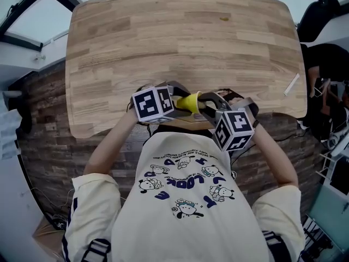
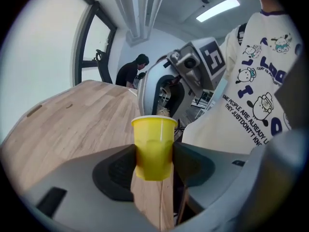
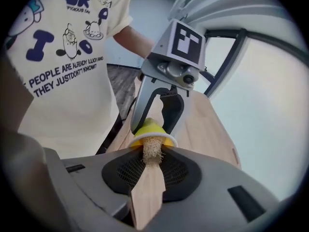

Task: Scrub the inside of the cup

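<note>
Two grippers meet at the centre of the head view, at the lower edge of the counter (image 1: 180, 42).

- Left gripper (image 1: 175, 99): clamped across the side wall of the yellow cup (image 1: 191, 102).
- Right gripper (image 1: 216, 105): closed on the flat wooden handle of the brush (image 3: 146, 190).
- Cup: tipped on its side. Its long axis runs left-right in the head view, mouth to the right and base to the left.
- Brush: lies on nearly the same line, with the bristles (image 3: 153, 150) leading and pointing at the mouth.
- Right gripper view: the tuft sits at the cup's rim, centre of frame. How deep it reaches inside is unclear.

Judgement: the coming stroke is a push along this shared axis, right gripper toward left. Any tilt between brush and cup would catch the bristles on the rim.
</note>
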Tool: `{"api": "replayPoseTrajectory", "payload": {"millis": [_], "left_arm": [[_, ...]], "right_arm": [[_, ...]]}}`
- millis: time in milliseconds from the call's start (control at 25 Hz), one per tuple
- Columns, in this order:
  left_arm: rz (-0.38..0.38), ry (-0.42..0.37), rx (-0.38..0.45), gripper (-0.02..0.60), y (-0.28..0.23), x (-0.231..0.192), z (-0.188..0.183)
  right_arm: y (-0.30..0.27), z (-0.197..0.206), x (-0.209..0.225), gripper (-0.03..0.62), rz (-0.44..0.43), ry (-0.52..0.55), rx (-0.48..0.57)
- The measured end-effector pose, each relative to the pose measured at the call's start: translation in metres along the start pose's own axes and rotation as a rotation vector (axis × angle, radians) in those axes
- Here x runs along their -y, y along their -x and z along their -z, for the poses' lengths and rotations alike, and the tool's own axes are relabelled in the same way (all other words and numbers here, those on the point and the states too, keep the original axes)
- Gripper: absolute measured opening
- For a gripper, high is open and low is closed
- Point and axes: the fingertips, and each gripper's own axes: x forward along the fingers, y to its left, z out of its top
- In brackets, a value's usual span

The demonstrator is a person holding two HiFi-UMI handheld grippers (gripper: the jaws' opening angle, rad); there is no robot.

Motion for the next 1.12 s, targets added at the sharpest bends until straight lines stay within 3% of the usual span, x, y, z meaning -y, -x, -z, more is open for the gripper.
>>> {"api": "replayPoseTrajectory", "payload": {"millis": [120, 320, 640, 920, 1120], "left_arm": [[-0.043, -0.053, -0.013, 0.255, 0.001, -0.002, -0.001], [-0.135, -0.205, -0.046, 0.255, 0.002, -0.005, -0.002], [-0.233, -0.347, -0.069, 0.255, 0.004, -0.01, -0.008], [-0.277, -0.392, -0.054, 0.255, 0.013, -0.015, -0.016], [-0.285, -0.378, -0.052, 0.255, 0.016, -0.017, -0.017]], "right_arm": [[0.0, 0.0, 0.003, 0.081, -0.03, -0.109, 0.029], [0.0, 0.0, 0.005, 0.081, -0.077, -0.29, 0.08], [0.004, 0.005, 0.012, 0.081, -0.152, -0.578, 0.174], [0.015, 0.001, 0.024, 0.081, -0.21, -0.839, 0.31], [0.021, 0.001, 0.028, 0.081, -0.212, -0.893, 0.36]]}}
